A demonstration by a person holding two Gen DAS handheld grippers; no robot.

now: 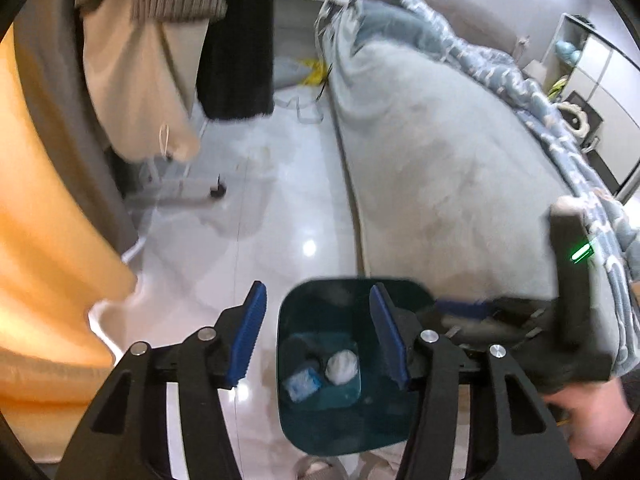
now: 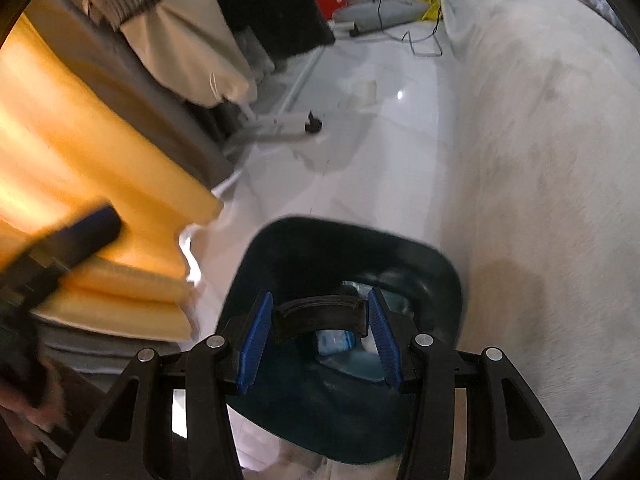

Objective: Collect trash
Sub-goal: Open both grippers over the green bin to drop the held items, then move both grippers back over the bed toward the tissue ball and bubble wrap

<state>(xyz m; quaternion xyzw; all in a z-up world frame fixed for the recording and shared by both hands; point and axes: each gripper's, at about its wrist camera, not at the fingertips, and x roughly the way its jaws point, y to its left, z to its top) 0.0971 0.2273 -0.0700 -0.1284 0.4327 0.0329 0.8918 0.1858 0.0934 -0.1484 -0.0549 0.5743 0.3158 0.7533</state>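
Note:
A dark teal trash bin (image 1: 320,420) stands on the white floor beside the bed; it also shows in the right wrist view (image 2: 280,408). Inside lie a white crumpled wad (image 1: 341,366) and a blue-white packet (image 1: 302,384). My left gripper (image 1: 318,336) is open and empty above the bin. My right gripper (image 2: 320,338) is shut on a curved black plastic piece (image 2: 320,314), held over the bin's mouth. The right gripper also shows at the right of the left wrist view (image 1: 520,320).
A grey bed (image 1: 440,160) with a blue patterned blanket (image 1: 520,92) lies to the right. Orange curtain (image 1: 48,240) and hanging clothes (image 1: 160,60) stand left. A wheeled rack base (image 2: 296,126) and cables (image 2: 420,44) lie on the floor farther off.

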